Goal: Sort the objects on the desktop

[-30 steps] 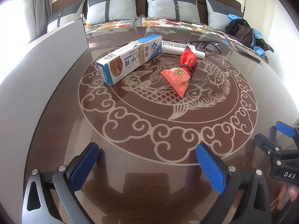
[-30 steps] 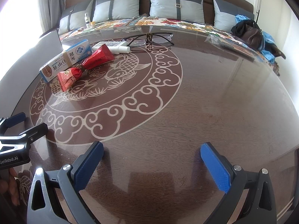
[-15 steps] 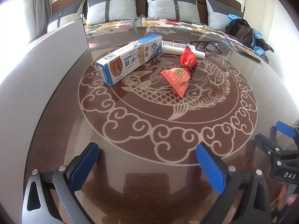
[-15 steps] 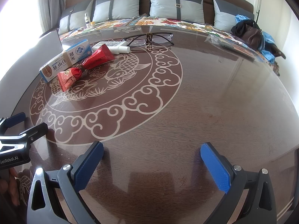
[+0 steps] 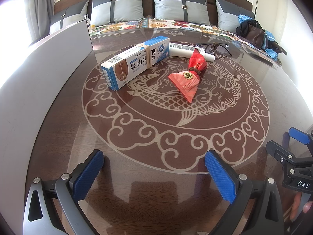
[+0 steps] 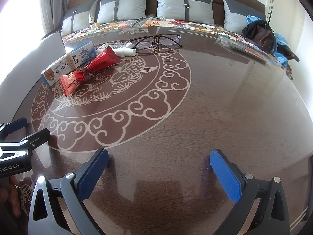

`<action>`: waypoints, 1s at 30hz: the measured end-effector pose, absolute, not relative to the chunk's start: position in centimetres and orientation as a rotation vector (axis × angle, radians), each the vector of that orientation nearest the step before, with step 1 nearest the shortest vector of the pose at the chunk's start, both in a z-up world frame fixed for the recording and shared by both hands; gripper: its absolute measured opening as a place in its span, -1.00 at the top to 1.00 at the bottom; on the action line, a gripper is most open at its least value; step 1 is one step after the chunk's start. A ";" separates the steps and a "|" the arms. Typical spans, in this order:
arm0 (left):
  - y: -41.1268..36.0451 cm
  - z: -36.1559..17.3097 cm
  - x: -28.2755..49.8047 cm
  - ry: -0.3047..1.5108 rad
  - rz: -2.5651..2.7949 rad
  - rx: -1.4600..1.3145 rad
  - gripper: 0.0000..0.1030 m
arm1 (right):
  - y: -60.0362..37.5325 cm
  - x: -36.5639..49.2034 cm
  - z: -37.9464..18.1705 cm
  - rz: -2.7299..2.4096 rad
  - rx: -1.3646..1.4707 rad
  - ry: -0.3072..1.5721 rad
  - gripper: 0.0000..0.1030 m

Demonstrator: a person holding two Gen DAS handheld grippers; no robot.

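A blue and white box (image 5: 135,61) with a rubber band lies on the round table, also in the right wrist view (image 6: 68,63). A red packet (image 5: 188,78) tied in the middle lies beside it (image 6: 88,71). A white tube (image 5: 187,50) lies behind them (image 6: 119,49). Glasses (image 5: 215,46) lie farther back (image 6: 158,38). My left gripper (image 5: 154,171) is open and empty near the table's front edge. My right gripper (image 6: 159,171) is open and empty, to the right of the left one.
A grey panel (image 5: 35,74) stands along the table's left edge. The table (image 6: 215,98) is dark wood under glass with a fish pattern. A sofa with cushions (image 6: 183,5) and a bag (image 6: 260,33) lie behind it.
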State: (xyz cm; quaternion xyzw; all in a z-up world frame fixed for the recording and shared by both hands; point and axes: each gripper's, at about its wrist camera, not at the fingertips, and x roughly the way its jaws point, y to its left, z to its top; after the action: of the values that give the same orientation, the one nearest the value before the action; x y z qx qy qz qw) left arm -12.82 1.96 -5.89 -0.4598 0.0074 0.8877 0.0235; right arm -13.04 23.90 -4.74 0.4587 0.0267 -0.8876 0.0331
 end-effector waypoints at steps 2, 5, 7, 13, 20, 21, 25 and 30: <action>2.0 -5.9 -12.8 0.024 2.748 -1.424 -1.00 | 23.9 -13.0 -4.7 -2.731 1.411 0.082 -1.00; 2.0 -5.9 -12.8 0.023 2.748 -1.423 -1.00 | 23.9 -13.0 -4.7 -2.731 1.411 0.082 -1.00; 2.0 -5.9 -12.8 0.024 2.749 -1.424 -1.00 | 23.9 -13.0 -4.7 -2.731 1.411 0.082 -1.00; 1.8 -5.8 -12.8 0.022 2.748 -1.425 -1.00 | 23.9 -13.0 -4.7 -2.731 1.411 0.082 -1.00; 0.4 -3.8 -15.4 0.142 2.703 -1.463 -1.00 | 23.9 -13.1 -4.7 -2.731 1.411 0.082 -1.00; -0.2 -2.9 -16.3 0.169 2.722 -1.426 -1.00 | 23.9 -13.0 -4.7 -2.731 1.411 0.082 -1.00; -2.0 -0.5 -21.8 0.174 2.682 -1.417 -1.00 | 23.9 -13.0 -4.7 -2.731 1.411 0.082 -1.00; -0.6 -2.3 -28.4 0.344 2.587 -1.533 -1.00 | 23.8 -13.2 -4.8 -2.735 1.415 0.078 -1.00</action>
State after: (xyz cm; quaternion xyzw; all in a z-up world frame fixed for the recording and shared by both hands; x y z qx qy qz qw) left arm -28.38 -0.62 -2.27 -0.5055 0.1136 0.8534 0.0574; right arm -13.23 23.81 -4.76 0.4591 0.0253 -0.8875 0.0308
